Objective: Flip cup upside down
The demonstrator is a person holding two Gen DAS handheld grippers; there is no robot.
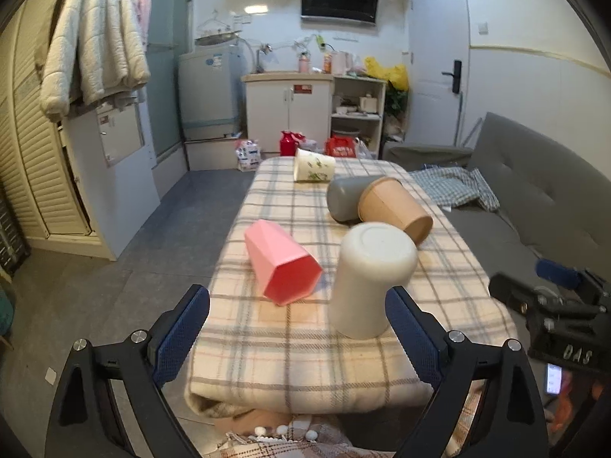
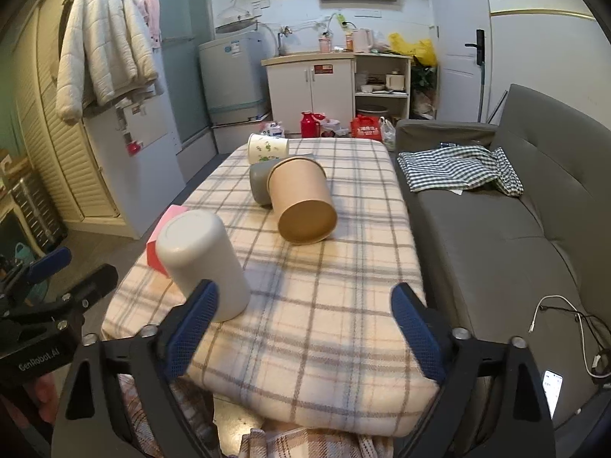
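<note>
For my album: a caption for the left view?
Open left gripper facing an upside-down white cup on the plaid table.

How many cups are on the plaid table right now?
5: a white cup upside down nearest the grippers, a pink cup on its side left of it, a brown paper cup and a grey cup lying mid-table, a floral cup at the far end.

Each hand-held gripper, left (image 1: 298, 320) and right (image 2: 305, 316), has a black angular frame with silver round screw heads and two fingers (image 1: 183, 328) faced with blue textured pads. White lettering on the left one's body reads, as far as I can tell, "GenRobot.AI"
</note>
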